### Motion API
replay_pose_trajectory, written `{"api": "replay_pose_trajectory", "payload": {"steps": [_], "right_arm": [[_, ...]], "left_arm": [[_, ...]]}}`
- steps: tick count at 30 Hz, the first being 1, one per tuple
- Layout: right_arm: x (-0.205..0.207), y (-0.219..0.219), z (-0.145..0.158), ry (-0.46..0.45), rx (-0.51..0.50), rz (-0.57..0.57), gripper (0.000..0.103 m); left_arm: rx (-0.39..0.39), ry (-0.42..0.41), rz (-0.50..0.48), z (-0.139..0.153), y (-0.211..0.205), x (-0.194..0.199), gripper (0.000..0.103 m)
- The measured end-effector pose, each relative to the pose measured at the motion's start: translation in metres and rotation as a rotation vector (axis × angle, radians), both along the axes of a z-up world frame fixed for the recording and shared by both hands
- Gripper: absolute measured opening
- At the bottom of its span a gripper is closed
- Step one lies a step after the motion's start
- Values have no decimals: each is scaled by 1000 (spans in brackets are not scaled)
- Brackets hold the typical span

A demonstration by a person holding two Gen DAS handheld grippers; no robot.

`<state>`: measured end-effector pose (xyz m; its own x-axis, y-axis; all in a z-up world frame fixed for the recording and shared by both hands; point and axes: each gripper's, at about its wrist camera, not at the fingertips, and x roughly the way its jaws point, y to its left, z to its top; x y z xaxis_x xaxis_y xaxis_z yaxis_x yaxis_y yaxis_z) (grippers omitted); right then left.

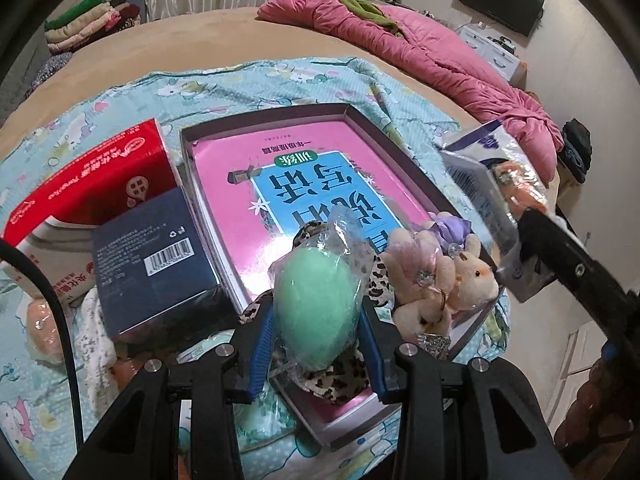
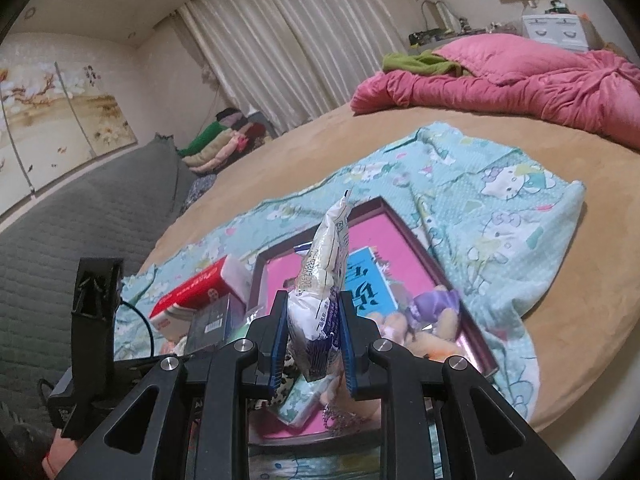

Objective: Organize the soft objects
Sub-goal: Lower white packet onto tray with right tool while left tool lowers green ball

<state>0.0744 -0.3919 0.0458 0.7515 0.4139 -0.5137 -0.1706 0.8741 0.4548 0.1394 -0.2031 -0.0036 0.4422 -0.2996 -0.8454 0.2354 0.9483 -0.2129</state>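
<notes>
Left gripper (image 1: 316, 322) holds green sponge (image 1: 318, 300), right gripper (image 2: 314, 346) clamps white packet (image 2: 322, 300); lower each gently into tray (image 1: 404, 160) below.

Bedroom. Tan bed (image 2: 400, 140) with pink quilt (image 2: 520, 84) bunched at the far end, green cloth (image 2: 420, 62) on it. Cream curtains (image 2: 288, 40) closed along the far wall. Floral wall panel (image 2: 60, 108) at left above grey quilted surface (image 2: 80, 220). Folded clothes stack (image 2: 220, 136) near curtains.
</notes>
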Motion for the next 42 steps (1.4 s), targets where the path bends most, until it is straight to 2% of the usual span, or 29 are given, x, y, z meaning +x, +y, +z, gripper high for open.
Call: {"api": "replay_pose_trajectory", "payload": {"steps": [9, 24, 31, 42], "right_arm": [[12, 6, -14, 52, 28, 34, 24], [28, 24, -36, 139, -17, 72, 24], [31, 24, -43, 164, 13, 93, 24], [37, 25, -54, 211, -13, 80, 25]], "left_arm": [[-6, 7, -3, -8, 1, 7, 40], [3, 11, -4, -15, 4, 11, 40], [-5, 19, 13, -16, 10, 17, 40], [-9, 32, 21, -19, 12, 21, 40]]}}
